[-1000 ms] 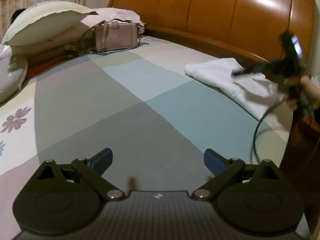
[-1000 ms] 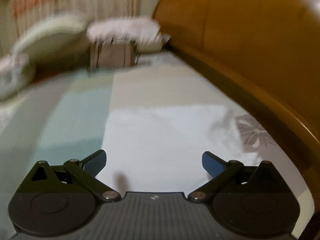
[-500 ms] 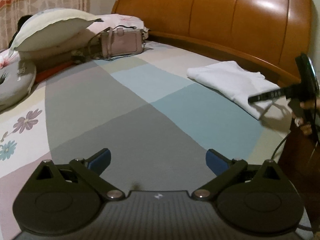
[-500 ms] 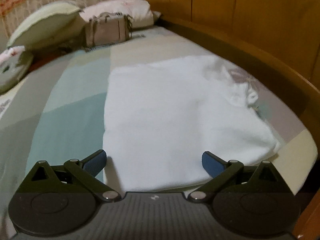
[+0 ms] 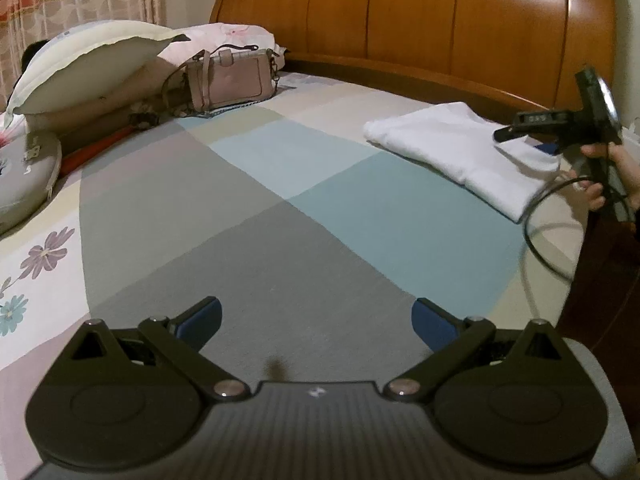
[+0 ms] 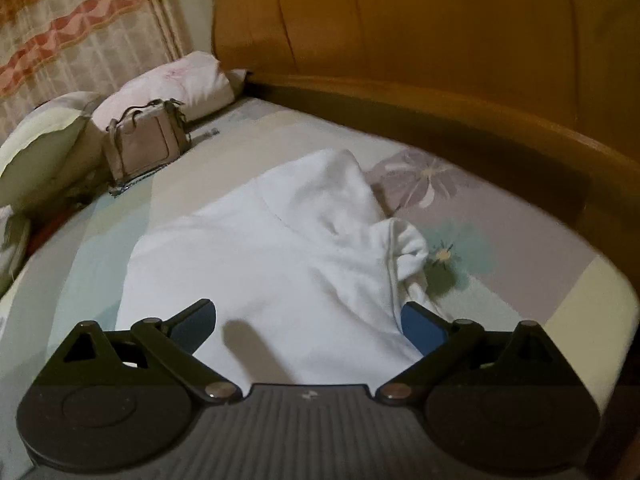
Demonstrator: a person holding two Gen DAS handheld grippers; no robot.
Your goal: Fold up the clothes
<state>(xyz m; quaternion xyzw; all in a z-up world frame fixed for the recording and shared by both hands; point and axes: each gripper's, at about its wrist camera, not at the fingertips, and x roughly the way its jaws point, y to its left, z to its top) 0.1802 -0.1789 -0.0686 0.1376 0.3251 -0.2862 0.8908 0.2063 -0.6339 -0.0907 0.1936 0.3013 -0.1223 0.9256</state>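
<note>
Right claw (image 6: pixel 308 320) spread wide, low over white garment (image 6: pixel 272 264).

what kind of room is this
Most likely a bedroom in a home: a bed with a patchwork sheet and wooden headboard, pillows by a curtained window, and a folded white garment on the bed.

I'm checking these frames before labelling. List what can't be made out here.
- White garment, right wrist view: its near edge is hidden behind the right claw; what kind of garment it is can't be told.
- Right claw, left wrist view: side-on, so its opening can't be read there.
- Pink handbag, right wrist view: motion blur hides detail.
- Person's hand, left wrist view: cut off by the frame edge.
</note>
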